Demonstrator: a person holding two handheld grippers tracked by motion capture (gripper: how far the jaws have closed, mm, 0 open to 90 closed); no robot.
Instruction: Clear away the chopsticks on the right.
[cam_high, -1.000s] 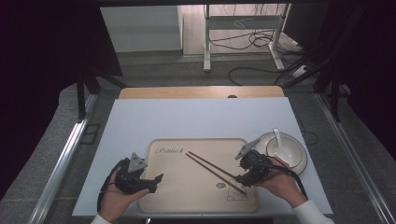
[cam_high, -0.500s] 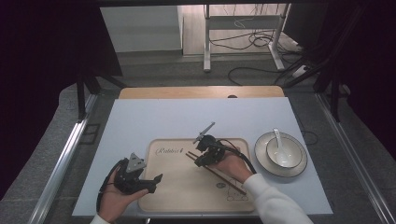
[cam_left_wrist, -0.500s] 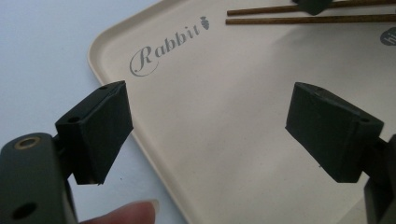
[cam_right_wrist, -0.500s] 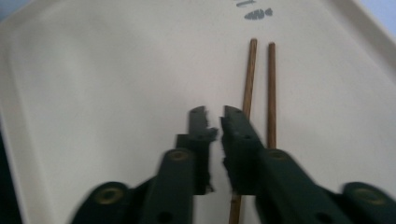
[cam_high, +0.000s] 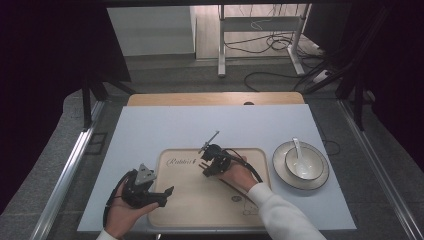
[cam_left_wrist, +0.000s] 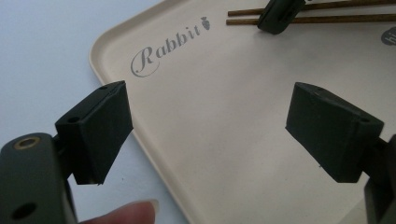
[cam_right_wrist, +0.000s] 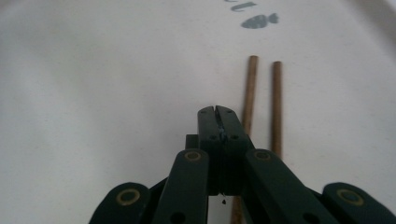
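**Right jaws down at the chopsticks, closed with nothing between them**

Left to right. The left gripper (cam_high: 167, 190) rests at the near left corner of the tray (cam_high: 200, 210), its jaws spread wide over bare tray surface with nothing between them; beyond them lies the printed word "Rabbit" (cam_left_wrist: 167, 46). Toward the middle of the tray, the right gripper (cam_high: 204, 168) points down onto the chopsticks (cam_right_wrist: 275, 102). Its jaws have just been closing and now meet tip to tip, flat together, with no stick caught: in the right gripper view both sticks lie side by side on the tray, just right of the jaws and running away from them. Farther right of the tray, well clear of both jaws, a bowl (cam_high: 302, 166) with a spoon (cam_high: 299, 150) stands on a plate (cam_high: 280, 170) on the table (cam_high: 150, 130).

Judged step: the pick-up of the chopsticks, with this closure apparently a miss. The next move probably calls for reopening the right jaws, shifting them sideways to straddle the sticks, then closing across both.
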